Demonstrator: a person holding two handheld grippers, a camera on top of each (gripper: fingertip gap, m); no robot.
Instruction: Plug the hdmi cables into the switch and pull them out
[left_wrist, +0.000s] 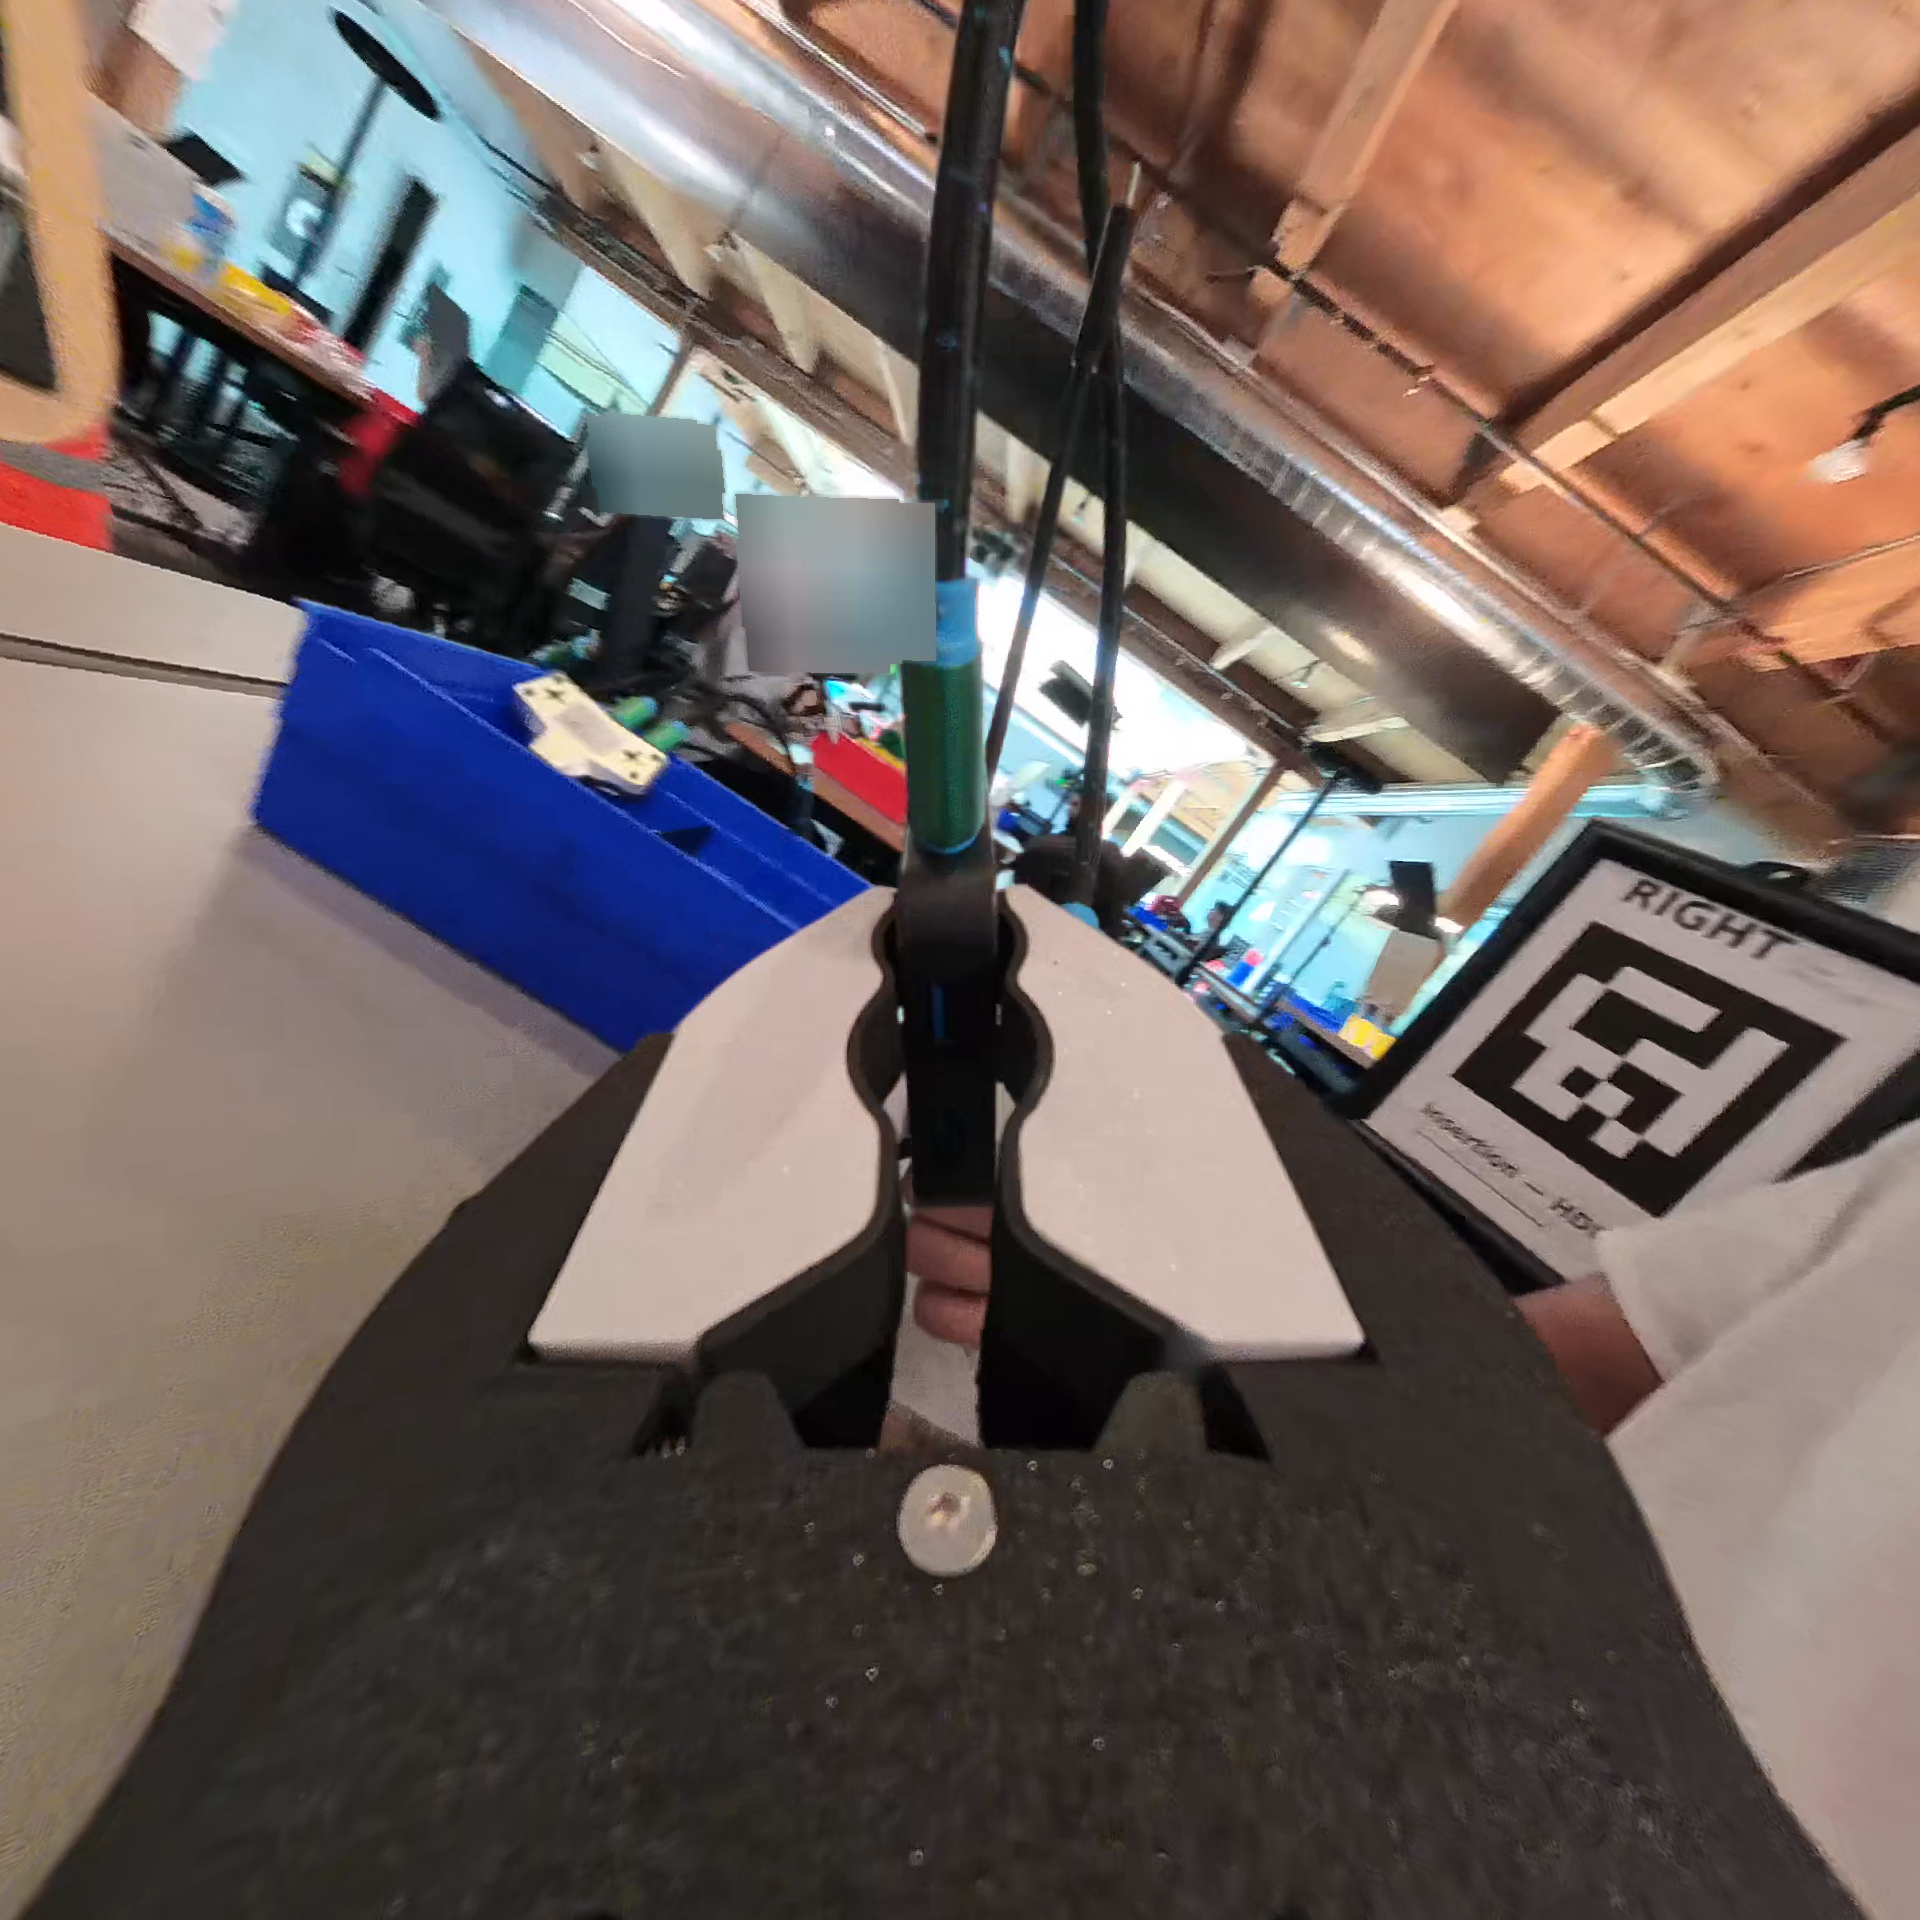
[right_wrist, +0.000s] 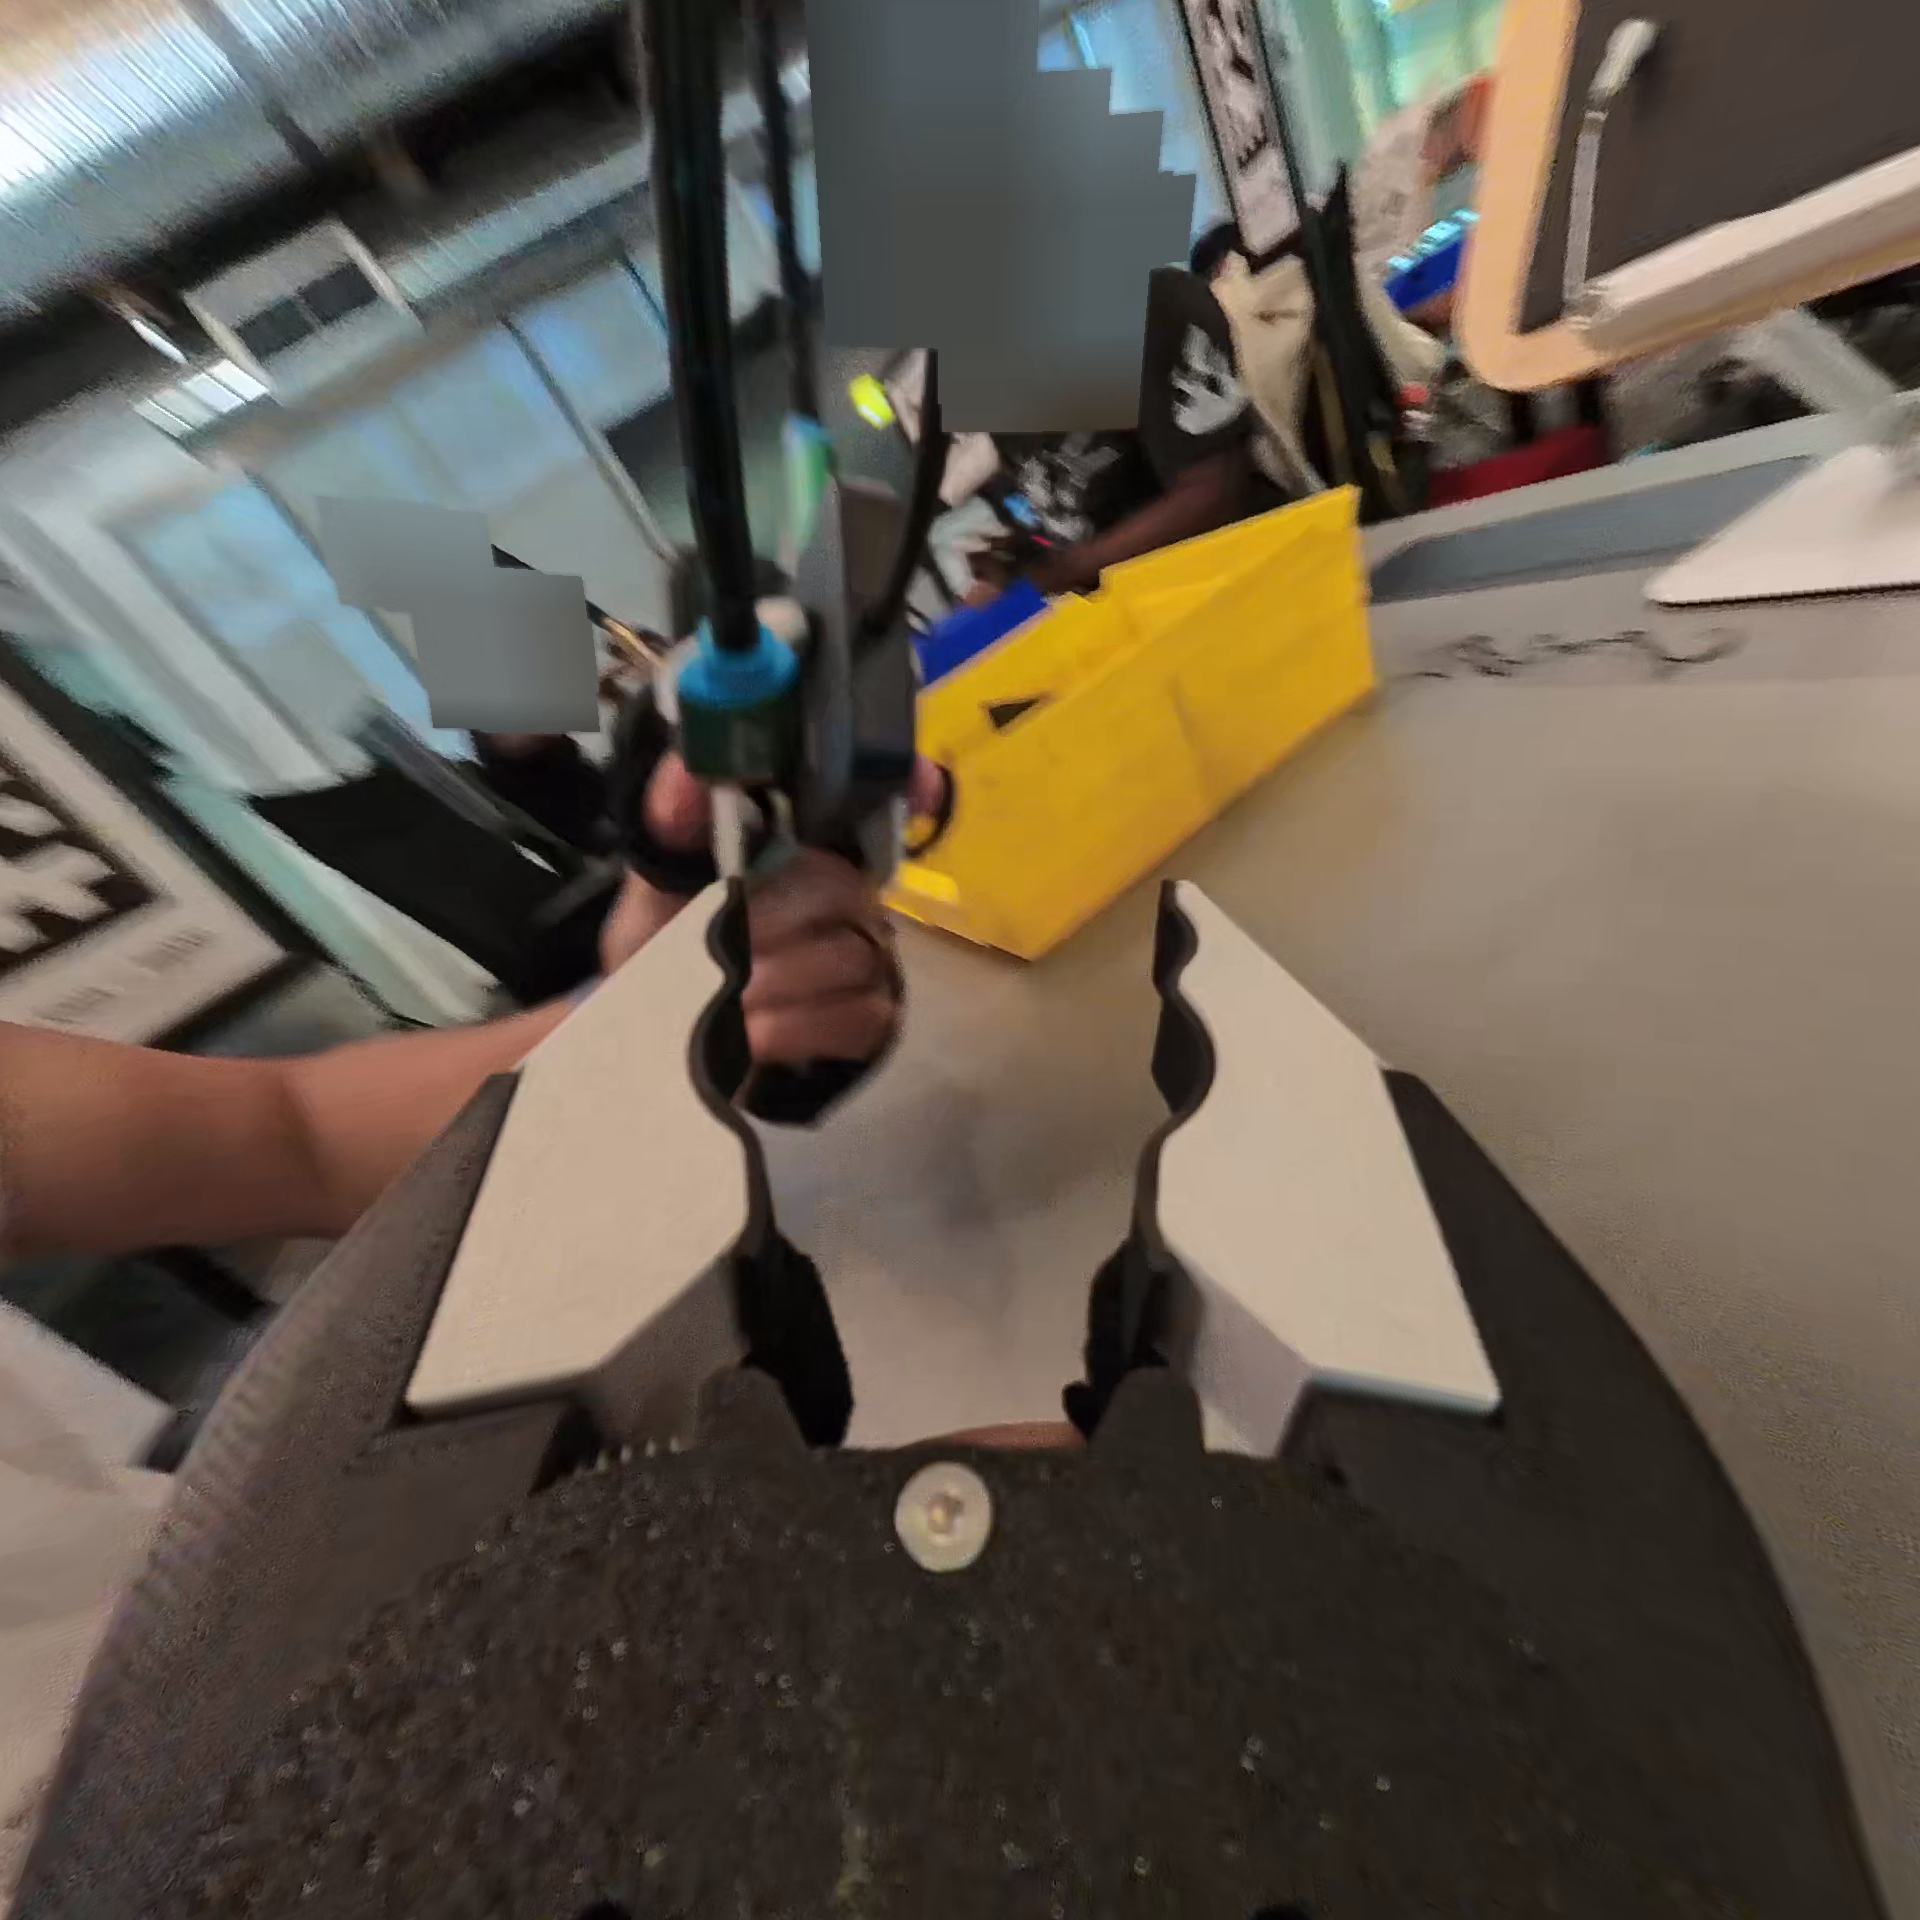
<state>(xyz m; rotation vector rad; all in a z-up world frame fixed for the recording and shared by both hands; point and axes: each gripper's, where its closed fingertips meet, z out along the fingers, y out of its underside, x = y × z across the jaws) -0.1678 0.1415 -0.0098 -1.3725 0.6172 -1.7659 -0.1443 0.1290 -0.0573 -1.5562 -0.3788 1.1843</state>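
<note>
In the left wrist view my left gripper (left_wrist: 951, 914) is shut on the black plug (left_wrist: 951, 1091) of an HDMI cable. The plug stands upright between the pads. Green and blue tape (left_wrist: 940, 748) wraps the cable just above it, and the black cable (left_wrist: 956, 312) runs straight up out of frame. A thinner black cable (left_wrist: 1101, 364) hangs behind it. My right gripper (right_wrist: 948, 904) is open and empty above the grey table (right_wrist: 1507, 935). The right wrist view shows the left gripper (right_wrist: 831, 727) ahead, held in a hand, with the taped cable (right_wrist: 738, 707) rising from it. I see no switch.
A blue bin (left_wrist: 499, 831) holding a white flat part (left_wrist: 587, 732) sits on the table at the left. A framed marker board (left_wrist: 1652, 1039) and a white sleeve (left_wrist: 1766, 1403) are at the right. A yellow bin (right_wrist: 1143, 727) and a monitor stand (right_wrist: 1808, 520) stand ahead of my right gripper. Across from one pair of fingers to the other is roughly 6 cm.
</note>
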